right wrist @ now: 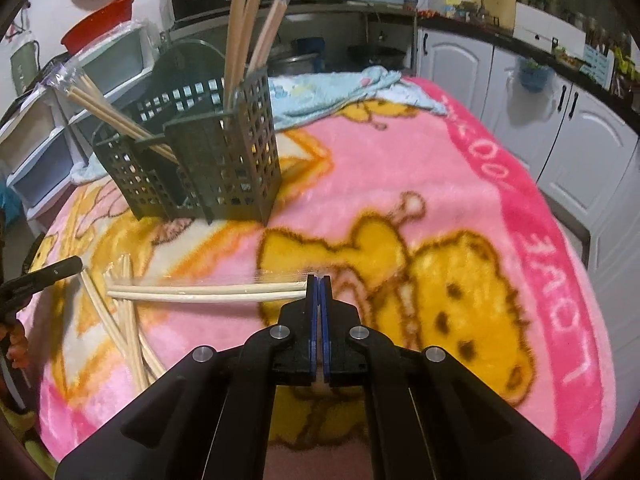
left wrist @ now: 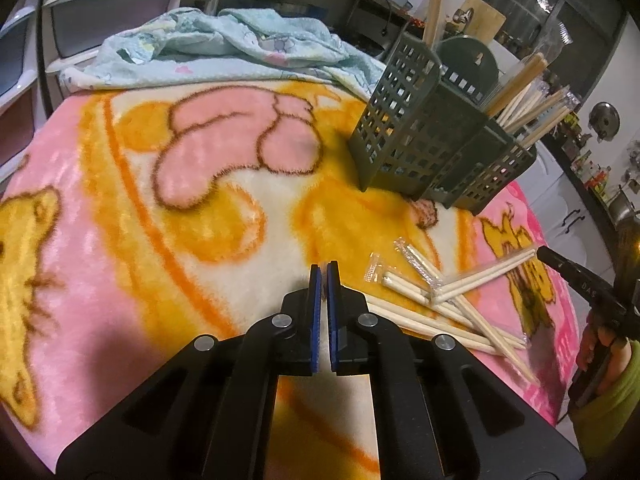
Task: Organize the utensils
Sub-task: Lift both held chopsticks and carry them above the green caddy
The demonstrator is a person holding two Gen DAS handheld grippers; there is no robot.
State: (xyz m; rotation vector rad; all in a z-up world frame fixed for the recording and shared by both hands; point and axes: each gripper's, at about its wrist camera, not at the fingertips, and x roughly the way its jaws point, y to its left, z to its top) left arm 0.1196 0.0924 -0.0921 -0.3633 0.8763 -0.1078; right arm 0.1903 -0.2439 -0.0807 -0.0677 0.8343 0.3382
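A dark green perforated utensil holder (left wrist: 424, 148) (right wrist: 208, 160) stands on the pink and yellow blanket with several wrapped chopstick pairs upright in its compartments. Several more wrapped chopstick pairs (left wrist: 452, 304) (right wrist: 120, 320) lie loose on the blanket. My right gripper (right wrist: 319, 280) is shut on one wrapped chopstick pair (right wrist: 208, 292), which sticks out level to its left, above the blanket. My left gripper (left wrist: 324, 268) is shut and empty, left of the loose pile. The right gripper also shows at the right edge of the left wrist view (left wrist: 560, 264).
A crumpled light blue towel (left wrist: 224, 44) lies at the blanket's far side behind the holder. White cabinets (right wrist: 560, 128) stand beyond the blanket's right edge. Drawer units (left wrist: 24, 60) stand to the left.
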